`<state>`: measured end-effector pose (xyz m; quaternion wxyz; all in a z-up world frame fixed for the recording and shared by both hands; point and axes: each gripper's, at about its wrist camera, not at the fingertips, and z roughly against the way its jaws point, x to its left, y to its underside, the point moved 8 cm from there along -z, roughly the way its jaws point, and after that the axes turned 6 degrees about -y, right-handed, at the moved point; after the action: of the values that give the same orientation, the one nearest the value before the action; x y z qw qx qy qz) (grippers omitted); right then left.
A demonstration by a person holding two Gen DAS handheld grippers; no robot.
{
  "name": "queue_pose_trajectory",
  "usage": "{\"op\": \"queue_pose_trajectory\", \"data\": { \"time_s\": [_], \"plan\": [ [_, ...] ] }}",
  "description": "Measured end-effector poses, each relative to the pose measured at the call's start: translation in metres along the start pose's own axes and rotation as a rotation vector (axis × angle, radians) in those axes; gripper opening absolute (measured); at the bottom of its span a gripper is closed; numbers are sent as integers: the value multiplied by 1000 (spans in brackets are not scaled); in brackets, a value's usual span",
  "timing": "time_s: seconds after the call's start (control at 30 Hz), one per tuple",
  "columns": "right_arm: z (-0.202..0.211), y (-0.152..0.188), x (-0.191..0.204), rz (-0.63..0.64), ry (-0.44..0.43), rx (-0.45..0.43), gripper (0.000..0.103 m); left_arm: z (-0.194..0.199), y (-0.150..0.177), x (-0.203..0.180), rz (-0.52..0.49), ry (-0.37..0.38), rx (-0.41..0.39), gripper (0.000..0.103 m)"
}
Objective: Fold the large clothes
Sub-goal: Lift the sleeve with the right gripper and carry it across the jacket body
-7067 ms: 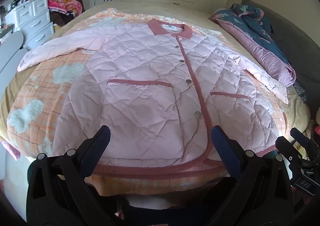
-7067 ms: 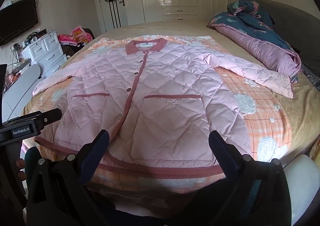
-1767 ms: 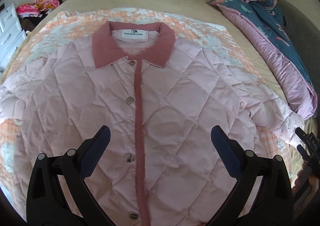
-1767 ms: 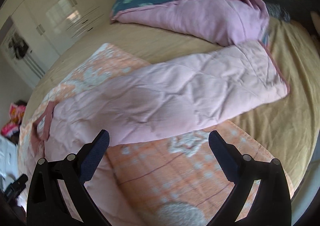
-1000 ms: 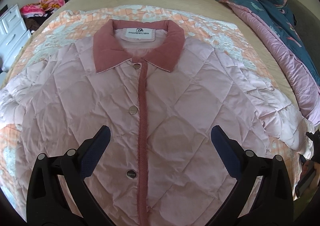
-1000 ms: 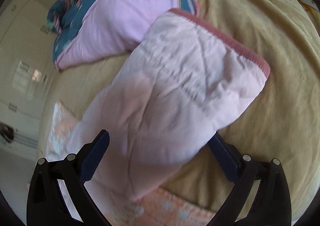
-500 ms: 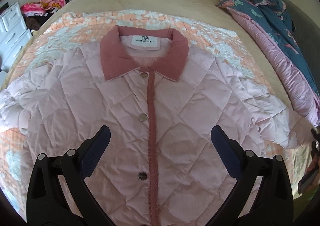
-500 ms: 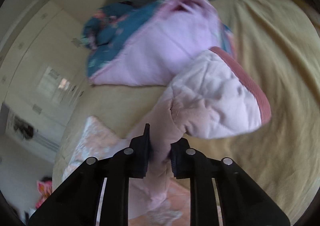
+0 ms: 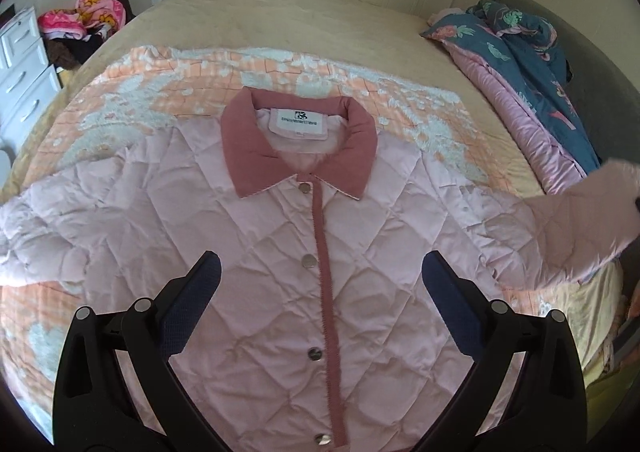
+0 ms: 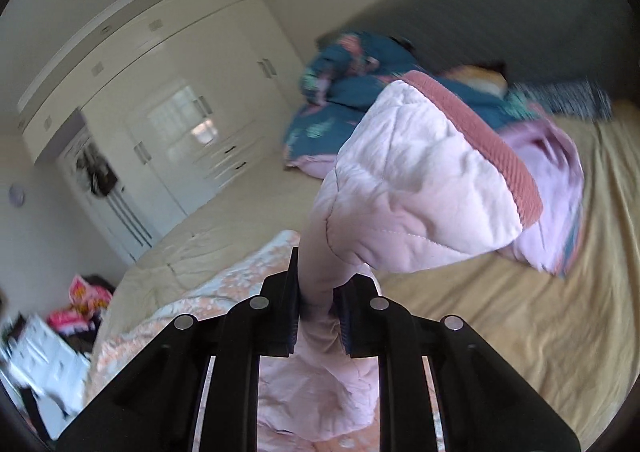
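We are pinching the quilted jacket's sleeve (image 10: 404, 188) in our right gripper (image 10: 318, 292); our left gripper (image 9: 320, 272), at six o'clock, is gaping wide above the jacket's front (image 9: 260, 252).

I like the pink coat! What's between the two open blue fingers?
In the left wrist view, the open left gripper frames the pink quilted jacket: its dark pink button strip with one silver snap, untouched.
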<state>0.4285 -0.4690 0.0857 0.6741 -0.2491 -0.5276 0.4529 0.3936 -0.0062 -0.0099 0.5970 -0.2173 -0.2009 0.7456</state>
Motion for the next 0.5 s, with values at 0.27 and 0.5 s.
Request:
{"op": "queue_pose_trajectory", "data": {
  "time_s": [0.27,0.5],
  "plan": [
    [-7,9,93,152,-79,19,15,12,-7,27,33,42,-3,94],
    [-17,30,160,241,-158,53,15,21,-12,42,61,114,0,94]
  ]
}}
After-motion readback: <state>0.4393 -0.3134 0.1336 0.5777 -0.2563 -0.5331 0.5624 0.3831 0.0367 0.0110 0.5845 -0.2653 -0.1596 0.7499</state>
